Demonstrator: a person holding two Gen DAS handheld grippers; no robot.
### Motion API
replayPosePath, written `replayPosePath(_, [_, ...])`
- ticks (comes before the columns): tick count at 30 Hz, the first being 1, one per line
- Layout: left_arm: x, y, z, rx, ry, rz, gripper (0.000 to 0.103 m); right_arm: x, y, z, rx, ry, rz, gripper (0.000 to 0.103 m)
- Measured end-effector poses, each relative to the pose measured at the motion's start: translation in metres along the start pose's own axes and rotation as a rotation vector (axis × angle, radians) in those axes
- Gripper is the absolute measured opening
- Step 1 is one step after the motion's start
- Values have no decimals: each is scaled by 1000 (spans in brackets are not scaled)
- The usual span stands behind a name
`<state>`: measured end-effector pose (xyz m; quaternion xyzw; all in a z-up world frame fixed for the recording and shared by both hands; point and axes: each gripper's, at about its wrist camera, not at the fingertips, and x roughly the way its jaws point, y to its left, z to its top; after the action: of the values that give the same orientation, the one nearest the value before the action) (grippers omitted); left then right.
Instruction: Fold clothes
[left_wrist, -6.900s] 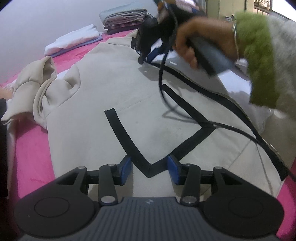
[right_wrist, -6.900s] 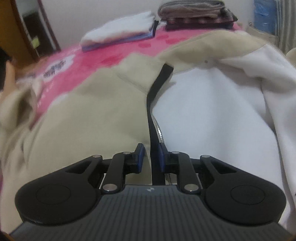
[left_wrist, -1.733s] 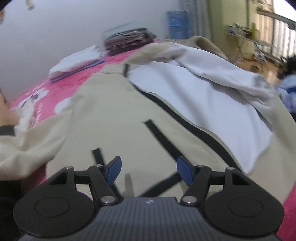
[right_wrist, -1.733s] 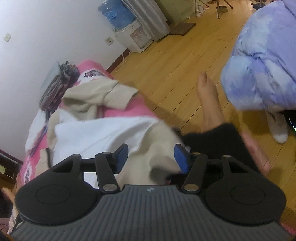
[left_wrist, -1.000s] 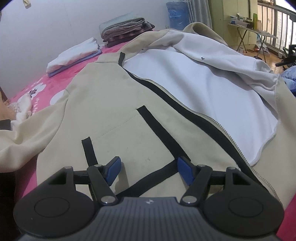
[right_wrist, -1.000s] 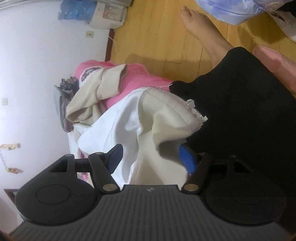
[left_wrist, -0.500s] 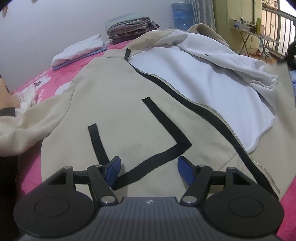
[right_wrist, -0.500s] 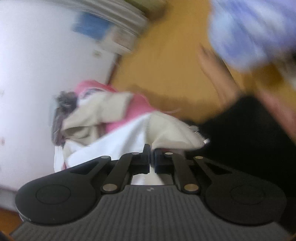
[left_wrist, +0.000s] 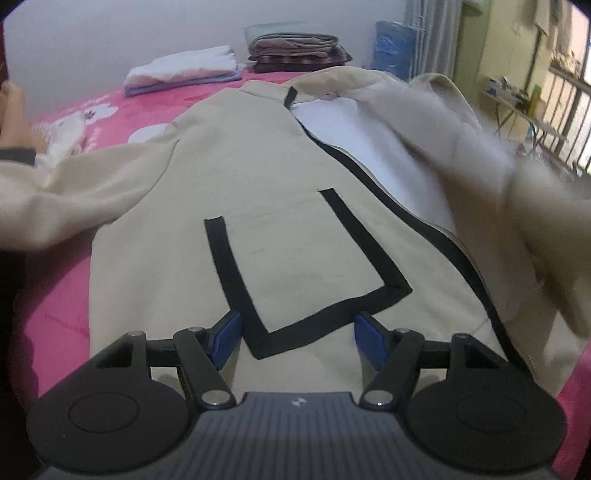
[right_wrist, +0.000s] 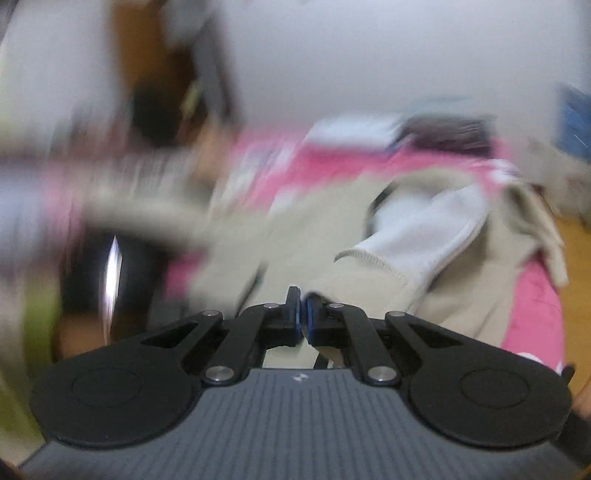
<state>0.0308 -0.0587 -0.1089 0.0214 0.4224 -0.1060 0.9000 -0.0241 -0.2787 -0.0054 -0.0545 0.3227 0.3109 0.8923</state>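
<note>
Beige jacket (left_wrist: 280, 192) lies spread along the pink bed (left_wrist: 55, 317), its near hem at the bed's near edge. A second ago the right tool (right_wrist: 302, 320) stood wide around the open front panel's corner; now it has clamped that corner and lifts it across, starting the fold. The left tool (left_wrist: 297, 341) hovers open, empty, over the black-trimmed pocket (left_wrist: 306, 266).
</note>
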Motion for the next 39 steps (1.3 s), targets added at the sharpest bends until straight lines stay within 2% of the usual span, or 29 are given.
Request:
replayPosePath(3, [-2, 7, -1, -27, -3, -23, 69, 44, 37, -26, -213, 216, -39, 4])
replayPosePath(5, [-2, 7, -2, -24, -6, -29, 69, 70, 53, -43, -310, 329, -88, 6])
replayPosePath(7, [-3, 8, -4, -17, -9, -32, 69, 83, 62, -51, -351, 385, -132, 11])
replayPosePath(9, [-3, 8, -4, -16, -9, -36, 69, 79, 66, -45, -331, 397, -137, 24])
replayPosePath(10, [-3, 9, -4, -17, -8, -37, 69, 73, 68, -40, -306, 398, -129, 32])
replayPosePath(14, [0, 10, 1, -38, -8, -43, 69, 37, 70, -20, -177, 359, -72, 47])
replayPosePath(16, [0, 12, 2, -56, -8, -50, 69, 25, 67, -14, -74, 315, -71, 48])
replayPosePath(18, [0, 14, 3, -68, -8, -53, 69, 17, 47, -12, 82, 257, -103, 48])
replayPosePath(22, [-2, 15, 2, -63, -12, -45, 69, 17, 3, -14, 363, 139, -205, 48])
replayPosePath(24, [-2, 16, 2, -62, -13, -37, 69, 29, -14, -10, 424, 77, -231, 48])
replayPosePath(26, [-2, 16, 2, -62, -13, -32, 69, 42, -27, -7, 477, 40, -213, 48])
replayPosePath(30, [-3, 18, 2, -61, -21, -16, 69, 72, -59, -14, 656, 104, -222, 48])
replayPosePath(32, [-1, 20, 3, -77, -15, -17, 69, 73, -72, -27, 764, 125, -232, 48])
replayPosePath(35, [3, 21, 5, -96, -11, -17, 69, 66, -76, -49, 880, 109, -148, 48])
replayPosePath(39, [4, 20, 5, -96, -14, -16, 69, 64, -58, -61, 858, 144, -117, 45])
